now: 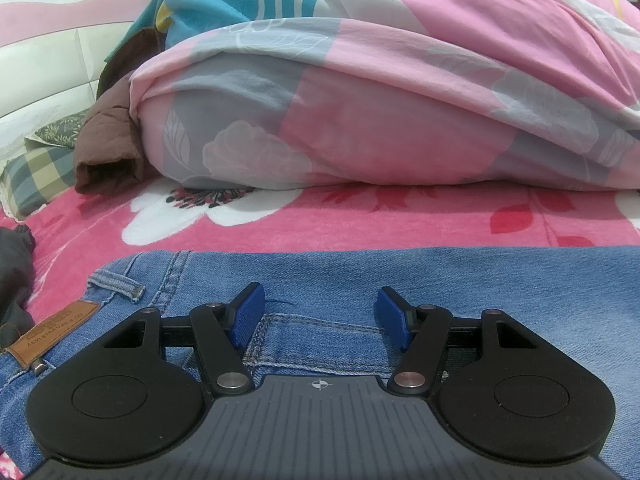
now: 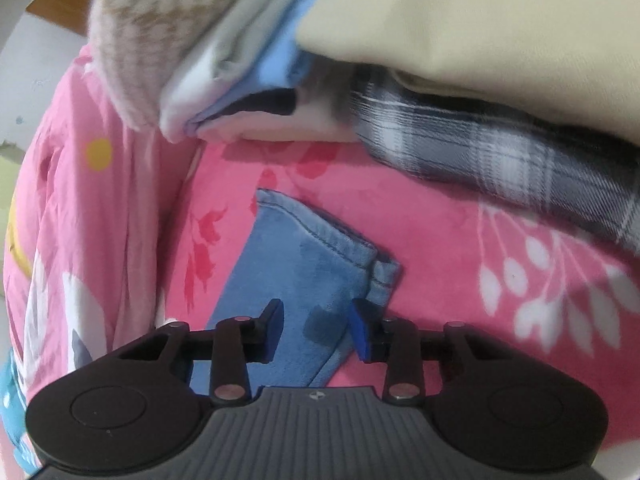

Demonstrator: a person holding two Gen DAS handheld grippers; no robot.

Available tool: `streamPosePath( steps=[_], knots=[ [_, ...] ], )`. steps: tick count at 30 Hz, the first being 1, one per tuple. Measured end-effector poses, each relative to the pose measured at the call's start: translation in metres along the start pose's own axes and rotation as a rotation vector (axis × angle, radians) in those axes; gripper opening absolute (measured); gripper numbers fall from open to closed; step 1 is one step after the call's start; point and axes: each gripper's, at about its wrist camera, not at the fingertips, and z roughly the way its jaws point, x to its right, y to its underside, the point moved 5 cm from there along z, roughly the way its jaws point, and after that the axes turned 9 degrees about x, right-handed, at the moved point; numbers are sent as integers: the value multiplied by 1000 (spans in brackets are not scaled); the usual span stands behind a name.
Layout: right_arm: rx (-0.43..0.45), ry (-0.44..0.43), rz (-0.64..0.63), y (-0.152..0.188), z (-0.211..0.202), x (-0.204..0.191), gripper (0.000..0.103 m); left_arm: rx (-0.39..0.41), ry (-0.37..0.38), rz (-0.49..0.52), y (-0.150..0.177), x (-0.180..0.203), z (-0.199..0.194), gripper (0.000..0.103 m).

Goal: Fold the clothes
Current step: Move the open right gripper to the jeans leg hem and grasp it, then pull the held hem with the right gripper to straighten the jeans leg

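Observation:
Blue jeans [image 1: 400, 280] lie flat on a pink floral bed sheet [image 1: 320, 220]. In the left wrist view I see their waistband end with a brown leather label [image 1: 52, 332], a belt loop [image 1: 116, 284] and a back pocket. My left gripper [image 1: 320, 316] is open, low over the pocket, holding nothing. In the right wrist view the hemmed leg end of the jeans [image 2: 304, 264] lies on the sheet [image 2: 440, 240]. My right gripper [image 2: 316, 332] is open just above the leg, jaws on either side of it.
A rolled pink and grey floral quilt [image 1: 360, 112] and a brown garment [image 1: 108, 148] lie behind the jeans. A dark cloth [image 1: 14, 280] is at the left. Folded clothes, including a plaid shirt [image 2: 500, 152] and a beige piece [image 2: 480, 28], are stacked beyond the leg end.

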Motion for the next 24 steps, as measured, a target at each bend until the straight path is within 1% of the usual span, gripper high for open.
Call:
streamPosePath(
  steps=[5, 11, 12, 13, 14, 16, 19, 20, 22, 23, 24],
  knots=[
    [11, -6, 25, 2, -11, 3, 37, 0, 0, 0, 0, 0, 0, 63],
    [19, 13, 17, -2, 2, 2, 36, 0, 0, -1, 0, -1, 0, 63],
    [22, 17, 7, -3, 2, 2, 34, 0, 1, -1, 0, -1, 0, 63],
    [28, 20, -9, -3, 2, 0, 17, 0, 1, -1, 0, -1, 0, 63],
    [39, 21, -39, -3, -1, -3, 6, 0, 1, -1, 0, -1, 0, 63],
    [77, -4, -106, -3, -9, -14, 3, -1, 1, -1, 0, -1, 0, 63],
    [119, -4, -215, -5, -17, -27, 3, -1, 1, -2, 0, -1, 0, 63],
    [121, 8, -243, -6, -16, -29, 3, -1, 1, -2, 0, -1, 0, 63],
    [79, 78, -261, -4, 0, -21, 3, 0, 1, -4, 0, -1, 0, 63],
    [66, 99, -258, -3, 8, -17, 3, 0, 2, -5, 0, -1, 0, 63],
    [64, 98, -238, -3, 11, -13, 3, 0, 2, -5, 0, -1, 0, 63]
  ],
)
